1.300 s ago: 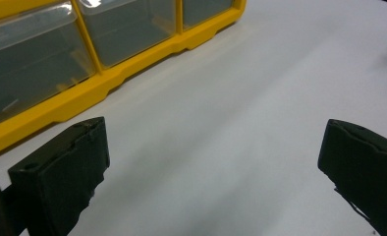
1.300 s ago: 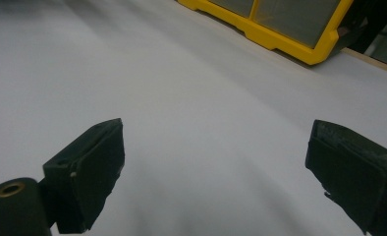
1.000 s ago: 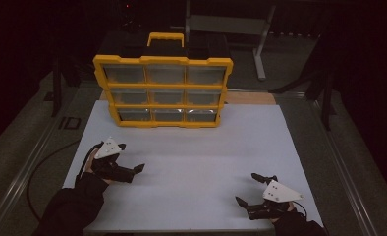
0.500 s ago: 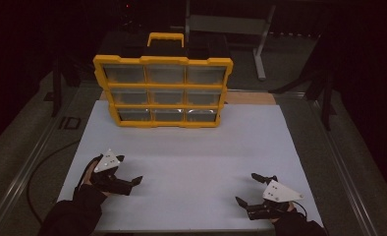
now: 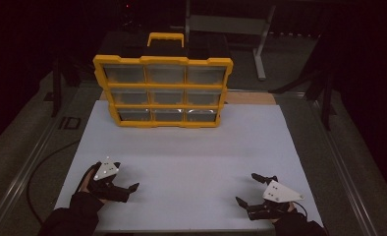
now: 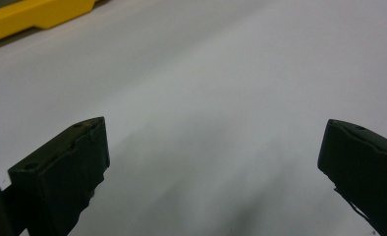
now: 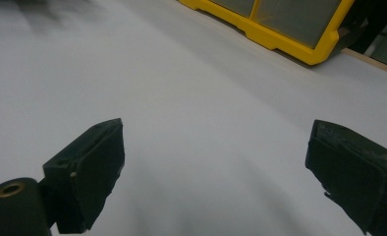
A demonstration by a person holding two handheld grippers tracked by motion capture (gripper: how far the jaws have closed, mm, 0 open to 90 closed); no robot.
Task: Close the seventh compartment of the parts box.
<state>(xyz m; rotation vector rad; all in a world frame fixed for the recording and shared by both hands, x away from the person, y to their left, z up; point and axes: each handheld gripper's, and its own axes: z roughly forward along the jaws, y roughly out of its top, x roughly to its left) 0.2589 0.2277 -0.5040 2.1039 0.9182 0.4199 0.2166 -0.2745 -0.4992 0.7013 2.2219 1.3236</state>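
1. Yellow organizer case (image 5: 163,91) stands at the desk's (image 5: 191,162) far edge, drawers facing the person, presumably for reach.
2. Left hand-held gripper (image 5: 127,189) and right hand-held gripper (image 5: 249,189) rest near, jaws spread, empty.

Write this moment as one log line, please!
left gripper: open, empty | right gripper: open, empty | yellow organizer case: upright, untouched, far side

Yellow organizer (image 5: 163,91) upright across table's (image 5: 191,152) far edge
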